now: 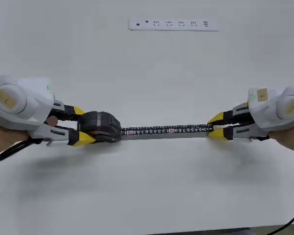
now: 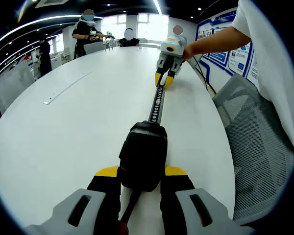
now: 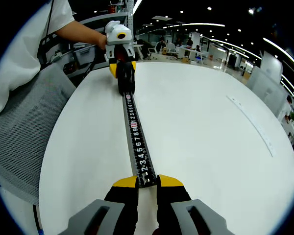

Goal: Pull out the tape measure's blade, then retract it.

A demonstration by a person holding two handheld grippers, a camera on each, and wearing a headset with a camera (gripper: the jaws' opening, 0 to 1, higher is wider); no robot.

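Desk (image 1: 152, 98): white, smooth, matte, with a long rounded outline; it carries everything here.
Chair (image 2: 255, 137): grey mesh back, at the desk's near edge, beside the person's white sleeve.
Left claw (image 1: 83, 125): white moulded body, black jaws with yellow tips; the jaws stand fairly wide and clamp the tape measure case (image 1: 100, 126) from both sides, tips about halfway along the case.
Right claw (image 1: 215, 126): same build; the jaws are narrowed almost together and pinch the free end of the blade (image 1: 166, 130); well apart from the left claw.
Power strip (image 1: 173, 24): white, flat, long and rectangular with a row of sockets, lying at the far side of the desk, well clear of the tape.
Tape measure case: black, rounded and chunky with a slightly glossy shell, resting on the desk at the left of the head view.
Blade: thin, flat, dark strip with white numerals and a few red marks, drawn out straight and level from the case to the right claw, low over the desk; nothing crosses it.
Cable (image 1: 290, 223): thin, black, at the near right corner.
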